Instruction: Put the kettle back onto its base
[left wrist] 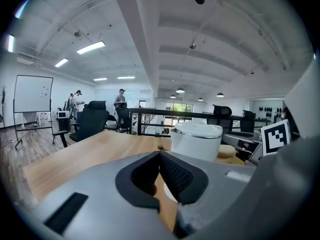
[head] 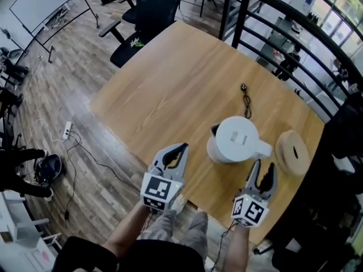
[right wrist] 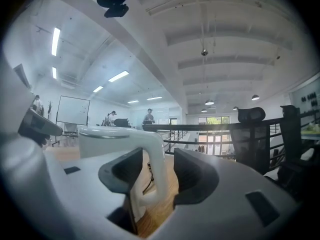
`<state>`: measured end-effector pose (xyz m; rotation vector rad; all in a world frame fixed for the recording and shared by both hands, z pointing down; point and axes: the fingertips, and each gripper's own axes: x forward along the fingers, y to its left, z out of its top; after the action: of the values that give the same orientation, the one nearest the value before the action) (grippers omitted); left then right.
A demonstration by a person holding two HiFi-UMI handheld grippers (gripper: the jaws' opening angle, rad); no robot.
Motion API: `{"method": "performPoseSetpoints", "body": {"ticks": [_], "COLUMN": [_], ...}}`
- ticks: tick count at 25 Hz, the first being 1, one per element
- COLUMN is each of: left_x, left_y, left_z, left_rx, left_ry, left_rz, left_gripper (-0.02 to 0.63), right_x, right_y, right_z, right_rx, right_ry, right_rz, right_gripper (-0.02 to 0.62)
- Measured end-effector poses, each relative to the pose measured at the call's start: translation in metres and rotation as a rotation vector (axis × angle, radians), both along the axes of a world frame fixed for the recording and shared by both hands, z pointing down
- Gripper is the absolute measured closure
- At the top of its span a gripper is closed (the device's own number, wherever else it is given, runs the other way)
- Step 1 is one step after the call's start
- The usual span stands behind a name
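Wooden tabletop fills the centre of the head view, set diagonally, with plank floor to its left and a dark railing along its upper right edge. Black office chair at top centre, pushed up to the far edge of the tabletop. White kettle stands upright on the tabletop at lower right of centre, lid on, spout to the left, handle pointing right and slightly down. Round tan base lies flat just right of the kettle, close but apart from it; the kettle is not on it. Left claw at lower centre, below and left of the kettle and clear of it; in the left gripper view its pads meet at the tips, drawn together on nothing, with the kettle ahead and to the right. Right claw at lower right, just below the handle; the right gripper view shows its jaws spread moderately, the white handle standing between them with a gap on the right side, not clamped. Thin black cord lies on the tabletop above the kettle.
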<state>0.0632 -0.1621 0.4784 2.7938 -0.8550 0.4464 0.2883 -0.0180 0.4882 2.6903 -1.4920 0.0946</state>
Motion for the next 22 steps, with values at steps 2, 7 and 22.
{"method": "performPoseSetpoints", "body": {"ticks": [2,7,22], "left_x": [0.004,0.012,0.017], "left_y": [0.004,0.019,0.064], "left_z": [-0.009,-0.033,-0.102], "left_rx": [0.007,0.028,0.092], "left_ry": [0.008,0.031,0.109], "left_rz": [0.028,0.096,0.267], "left_gripper": [0.603,0.603,0.603], "right_x": [-0.004,-0.013,-0.061], "right_y": [0.007,0.027,0.097], "right_z": [-0.010,-0.031,-0.096], "right_rx": [-0.006,-0.025,-0.051], "right_ry": [0.003,0.014,0.053], "right_rz": [0.006,0.033,0.113], "right_gripper": [0.402,0.425,0.528]}}
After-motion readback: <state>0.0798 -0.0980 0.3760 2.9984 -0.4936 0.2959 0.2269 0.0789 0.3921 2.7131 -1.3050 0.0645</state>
